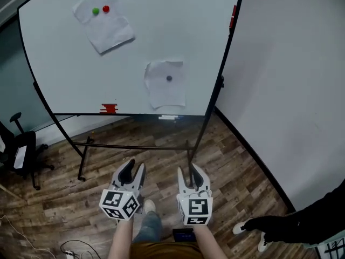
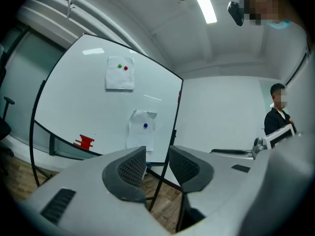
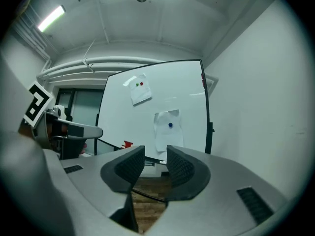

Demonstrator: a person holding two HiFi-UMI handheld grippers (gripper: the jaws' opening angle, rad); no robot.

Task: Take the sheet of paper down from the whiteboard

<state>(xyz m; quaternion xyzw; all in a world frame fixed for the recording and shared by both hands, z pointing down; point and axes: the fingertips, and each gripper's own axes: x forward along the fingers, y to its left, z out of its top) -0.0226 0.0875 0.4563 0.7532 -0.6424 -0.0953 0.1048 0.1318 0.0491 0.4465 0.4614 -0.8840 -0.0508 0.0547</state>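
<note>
We hold both grippers low and level in front of us, well short of the whiteboard, which stands on a black frame on the wood floor. The left gripper has its fingers released. A clear gap lies between them with nothing in it, and through it we see only the board's frame and the floor. The right gripper is spread the same way, its fingers apart and empty.

Two sheets are on the board. The upper sheet sits tilted near the top left, pinned by a green magnet and a red magnet side by side. The lower sheet hangs closer to the board's bottom and right edge, held by a single dark magnet that reads blue in the two gripper views. Its top edge looks crumpled. Neither gripper touches either sheet.

A small red object rests on the tray along the board's bottom edge, left of the lower sheet. An office chair stands to the left of the board. A person in dark clothing stands at our right, beside the white wall.
</note>
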